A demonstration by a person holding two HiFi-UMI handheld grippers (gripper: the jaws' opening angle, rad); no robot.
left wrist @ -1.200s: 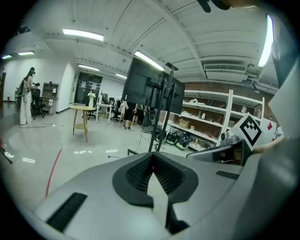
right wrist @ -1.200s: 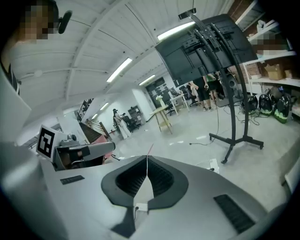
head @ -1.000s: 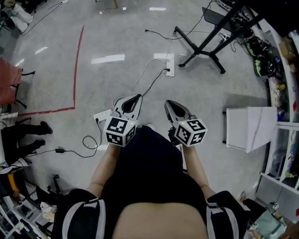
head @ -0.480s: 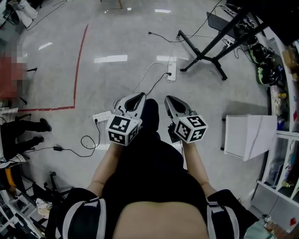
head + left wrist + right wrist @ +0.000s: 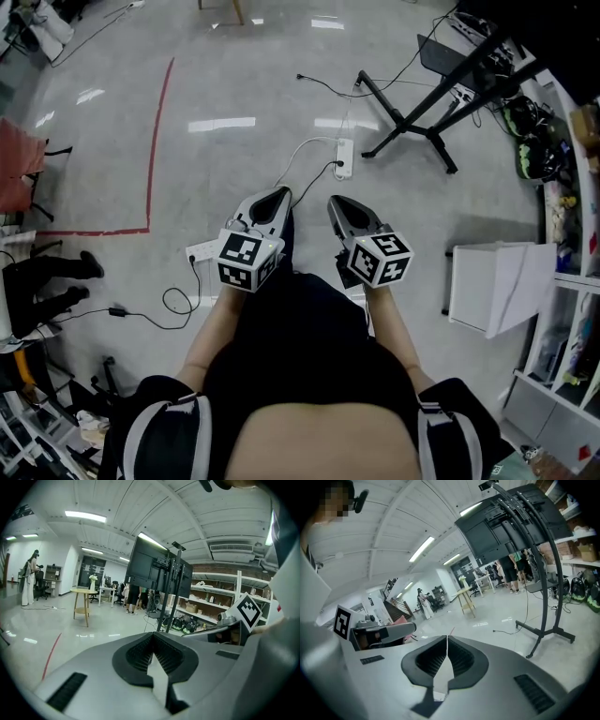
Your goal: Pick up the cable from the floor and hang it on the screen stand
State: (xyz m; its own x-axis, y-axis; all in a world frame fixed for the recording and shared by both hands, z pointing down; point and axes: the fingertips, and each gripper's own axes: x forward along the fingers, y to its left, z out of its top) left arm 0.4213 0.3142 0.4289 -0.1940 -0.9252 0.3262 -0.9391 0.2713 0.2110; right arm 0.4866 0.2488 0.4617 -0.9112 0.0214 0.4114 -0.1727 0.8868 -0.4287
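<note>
The grey left gripper (image 5: pixel 279 194) and right gripper (image 5: pixel 335 201) are pressed together, empty. A thin cable (image 5: pixel 324 89) trails over the glossy floor (image 5: pixel 234 84).

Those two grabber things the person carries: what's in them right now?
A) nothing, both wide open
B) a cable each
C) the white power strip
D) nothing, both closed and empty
D: the jaws of the left gripper and the right gripper meet with nothing between them, while the white power strip and its cable lie on the floor ahead.
</note>
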